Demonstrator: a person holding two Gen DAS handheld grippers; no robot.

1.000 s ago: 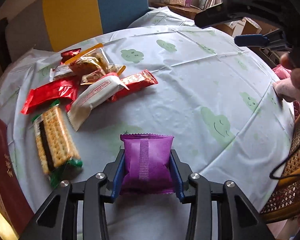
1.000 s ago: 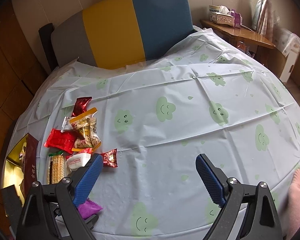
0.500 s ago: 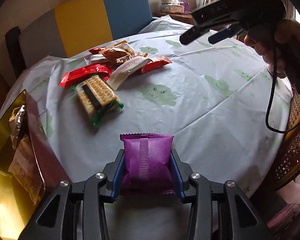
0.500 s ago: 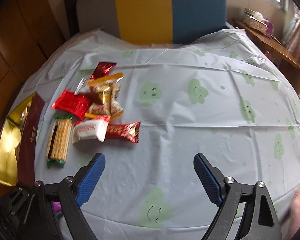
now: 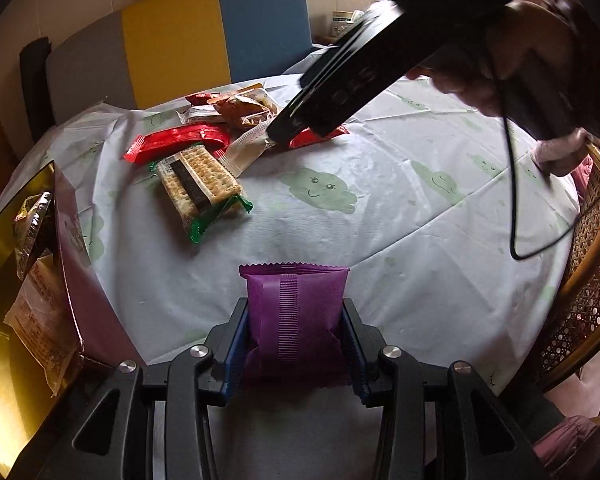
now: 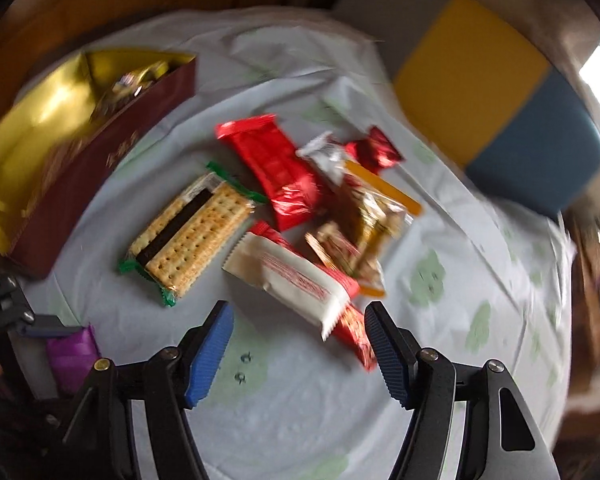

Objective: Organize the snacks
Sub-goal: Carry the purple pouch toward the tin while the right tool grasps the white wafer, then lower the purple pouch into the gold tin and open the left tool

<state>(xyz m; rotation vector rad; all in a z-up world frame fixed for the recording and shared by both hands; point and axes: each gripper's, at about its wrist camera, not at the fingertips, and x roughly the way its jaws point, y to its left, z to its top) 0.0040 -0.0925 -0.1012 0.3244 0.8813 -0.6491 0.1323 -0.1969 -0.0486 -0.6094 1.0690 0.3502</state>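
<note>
A gold-lined gift box (image 5: 24, 248) sits left of the left gripper (image 5: 296, 340), whose jaws are clenched on a purple snack packet (image 5: 296, 312), pads pressing its two sides. Ahead of those jaws and slightly left lies a cracker pack (image 5: 198, 188), with a red wrapper (image 5: 176, 142) beyond it on the cloud-print tablecloth (image 5: 380, 216). To finish the step well, the packet should likely be carried left over the box's maroon wall and let go only once clear of the rim.

The right gripper (image 6: 300, 344) is closing, nothing yet between its jaws; a white-and-red packet (image 6: 292, 280) lies just ahead of them, partly atop a red bar (image 6: 352, 332). A squarer line across its narrow width would probably avoid pinching the bar too.

Only the left wrist view shows the grip on the purple packet and the person's hand (image 5: 480, 76); only the right shows the pile from above, though blurred.
</note>
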